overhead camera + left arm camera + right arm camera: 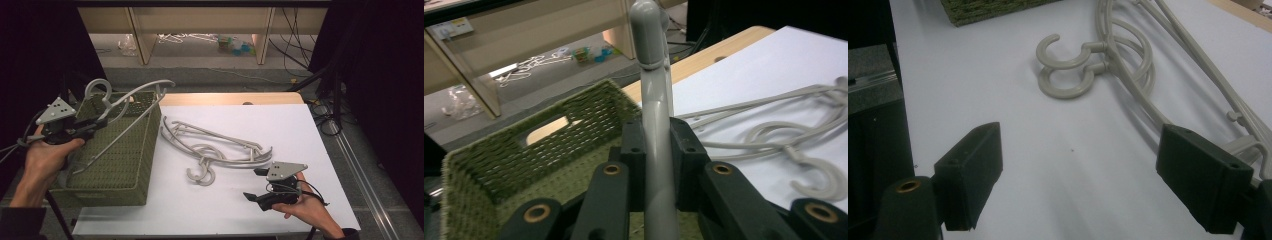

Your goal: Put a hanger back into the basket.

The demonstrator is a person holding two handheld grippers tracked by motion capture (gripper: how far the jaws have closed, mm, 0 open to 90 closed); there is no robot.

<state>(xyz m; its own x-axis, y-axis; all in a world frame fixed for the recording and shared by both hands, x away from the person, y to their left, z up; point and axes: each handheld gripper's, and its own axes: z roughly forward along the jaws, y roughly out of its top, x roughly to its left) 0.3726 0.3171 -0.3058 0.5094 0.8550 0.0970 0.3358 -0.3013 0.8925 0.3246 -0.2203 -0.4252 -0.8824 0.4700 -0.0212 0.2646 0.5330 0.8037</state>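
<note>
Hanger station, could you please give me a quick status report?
Left gripper shut on grey hanger, held above green basket. Right gripper open, resting on white table. Remaining hangers piled mid-table; nothing in the way.

A white table (280,130) carries a green woven basket (135,170) and loose grey hangers (215,145) beside it

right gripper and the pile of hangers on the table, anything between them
Nothing: in the right gripper view, bare white table runs from the open right gripper to the hangers.
</note>
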